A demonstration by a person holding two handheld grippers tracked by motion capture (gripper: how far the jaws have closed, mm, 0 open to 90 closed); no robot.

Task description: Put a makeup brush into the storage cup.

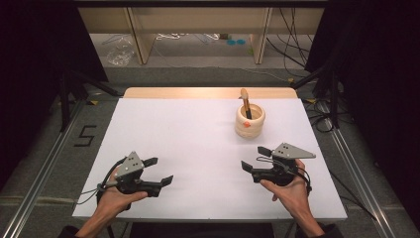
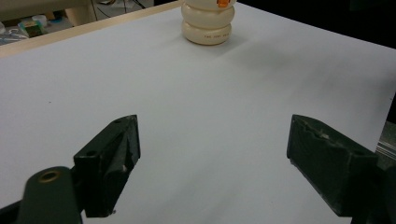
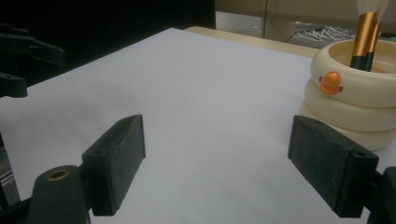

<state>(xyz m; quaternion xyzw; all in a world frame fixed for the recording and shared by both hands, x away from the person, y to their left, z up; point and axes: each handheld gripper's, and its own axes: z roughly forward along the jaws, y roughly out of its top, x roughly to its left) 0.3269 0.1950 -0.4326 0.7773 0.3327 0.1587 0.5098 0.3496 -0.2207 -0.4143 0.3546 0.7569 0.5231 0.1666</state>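
Two grippers low in the high view, both empty. Right gripper at lower right of frame, jaws spread wide, nothing between them. Cream ringed holder sits above it and a little to its left in the frame, at upper right of the white table, near but clearly apart. A makeup brush stands tilted inside the holder, gold ferrule and black handle showing in the right gripper view. In that view the holder lies at right edge, just behind the right-hand jaw, orange mark facing the camera.

Left gripper at lower left of frame, jaws likewise wide apart on bare table; holder well apart from it, seen at top centre of the left gripper view.

Right hand wraps the gripper body from below, forearm rising from the bottom edge, jaws pointing toward frame left. Left hand mirrors it, jaws pointing right.
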